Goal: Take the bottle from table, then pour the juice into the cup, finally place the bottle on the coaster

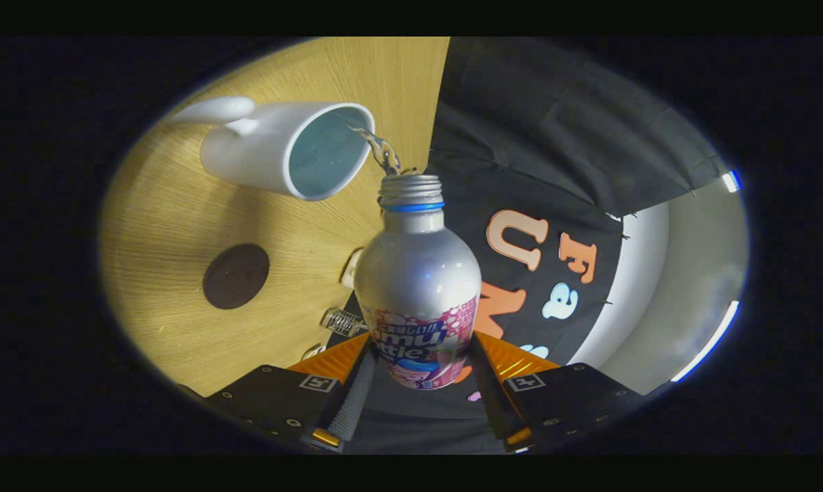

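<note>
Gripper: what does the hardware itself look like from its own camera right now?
The gripper has two black, blocky finger mounts studded with small screws, each bearing a square black-and-white marker. Orange wedge-shaped panels sit on their inner sides. One finger shows a finely ribbed inner face.

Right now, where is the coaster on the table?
In the gripper view, the dark round coaster lies flat on the wooden table, beside the held bottle and apart from the white cup receiving the juice.

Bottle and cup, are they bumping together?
Apart. The gripper view shows wood table between the bottle mouth and the cup rim; only the stream crosses.
</note>
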